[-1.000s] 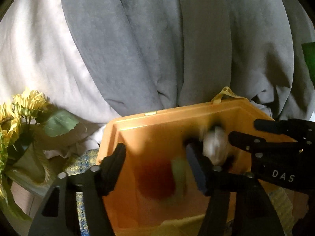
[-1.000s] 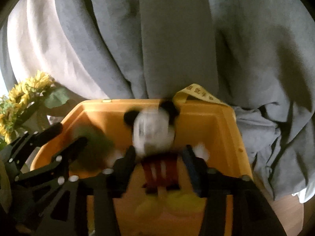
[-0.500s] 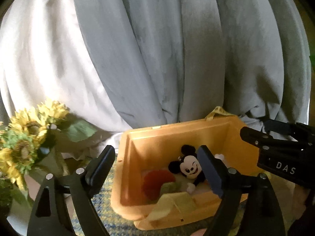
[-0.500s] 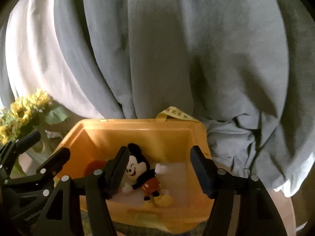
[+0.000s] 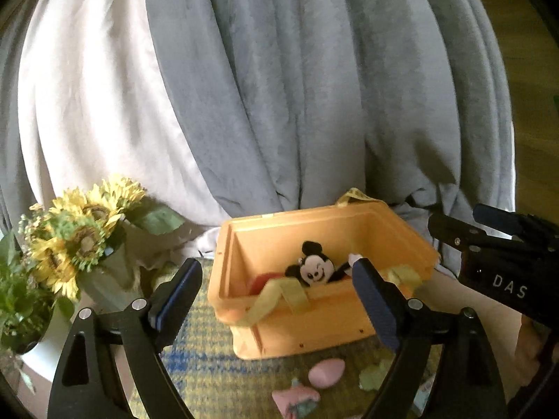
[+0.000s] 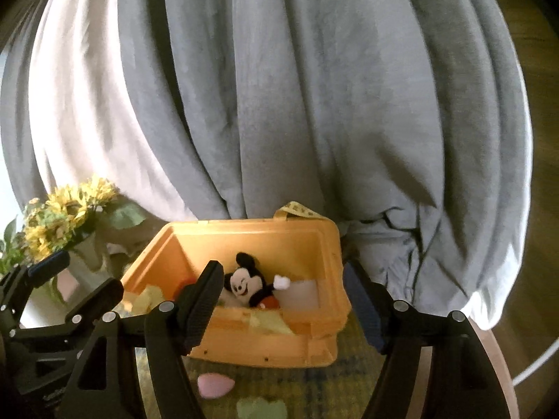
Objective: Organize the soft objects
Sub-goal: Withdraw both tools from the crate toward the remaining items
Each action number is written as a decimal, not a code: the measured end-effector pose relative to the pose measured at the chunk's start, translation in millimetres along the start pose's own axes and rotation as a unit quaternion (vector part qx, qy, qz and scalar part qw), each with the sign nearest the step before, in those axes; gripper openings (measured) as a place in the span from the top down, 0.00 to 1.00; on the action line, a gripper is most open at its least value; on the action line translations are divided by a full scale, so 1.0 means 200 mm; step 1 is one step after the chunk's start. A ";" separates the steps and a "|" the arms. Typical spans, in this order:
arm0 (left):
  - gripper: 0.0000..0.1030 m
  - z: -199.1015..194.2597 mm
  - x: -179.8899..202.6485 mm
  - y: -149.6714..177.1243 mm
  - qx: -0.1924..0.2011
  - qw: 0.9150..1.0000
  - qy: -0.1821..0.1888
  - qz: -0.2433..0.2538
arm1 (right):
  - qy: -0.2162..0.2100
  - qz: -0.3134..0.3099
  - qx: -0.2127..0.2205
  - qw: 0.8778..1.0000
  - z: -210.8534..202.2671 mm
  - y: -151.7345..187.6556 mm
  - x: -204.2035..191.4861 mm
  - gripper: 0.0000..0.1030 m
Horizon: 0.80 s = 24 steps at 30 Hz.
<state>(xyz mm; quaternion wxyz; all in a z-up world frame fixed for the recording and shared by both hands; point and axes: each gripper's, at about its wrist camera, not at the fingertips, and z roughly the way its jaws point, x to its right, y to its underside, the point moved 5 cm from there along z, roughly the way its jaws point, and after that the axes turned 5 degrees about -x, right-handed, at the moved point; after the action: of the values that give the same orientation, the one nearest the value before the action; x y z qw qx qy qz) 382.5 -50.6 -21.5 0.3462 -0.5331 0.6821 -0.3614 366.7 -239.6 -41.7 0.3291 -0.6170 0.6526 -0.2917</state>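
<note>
Grey and white curtains (image 5: 297, 104) fill the background of both views; a checked cloth (image 5: 209, 366) covers the surface below. At far left, sunflowers (image 5: 73, 241) stand in a white vase (image 5: 45, 345).

Left wrist view: the left gripper (image 5: 276, 300) has its jaws wide apart with nothing between the pads. The orange bin (image 5: 314, 321) sits at lower centre. Only this view shows a second pink piece (image 5: 295, 399) at the bottom edge, plus the right gripper's body at far right.

Right wrist view: the right gripper (image 6: 286, 310) has its jaws opening, nothing gripped; the bin shows in the gap beyond them. Only this view shows the bin's pale floor at right.

Bin contents: a mouse plush (image 6: 249, 284) lying against the near wall, a red item (image 5: 260, 281) to its left, yellow-green fabric (image 5: 283, 295) draped over the near rim.

Outside the bin, on the cloth in front: a pink toy (image 6: 213, 386) and a green toy (image 6: 260, 408).
</note>
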 end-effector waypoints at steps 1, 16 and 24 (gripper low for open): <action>0.14 -0.03 0.01 0.02 0.000 1.000 0.001 0.001 | 0.001 0.001 0.000 1.000 -0.03 0.02 0.00 0.31; 0.15 -0.38 0.13 0.20 -0.005 1.000 -0.010 0.004 | -0.001 0.011 -0.017 1.000 -0.33 0.24 0.05 0.31; 0.15 -0.42 0.18 0.37 -0.038 0.999 -0.007 -0.005 | -0.008 0.000 -0.041 0.999 -0.38 0.38 0.08 0.31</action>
<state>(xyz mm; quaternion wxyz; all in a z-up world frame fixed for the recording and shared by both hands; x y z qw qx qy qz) 268.0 -63.4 -47.2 0.3286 -0.5516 0.6903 -0.3335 260.0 -252.2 -56.0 0.3087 -0.6322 0.6615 -0.2598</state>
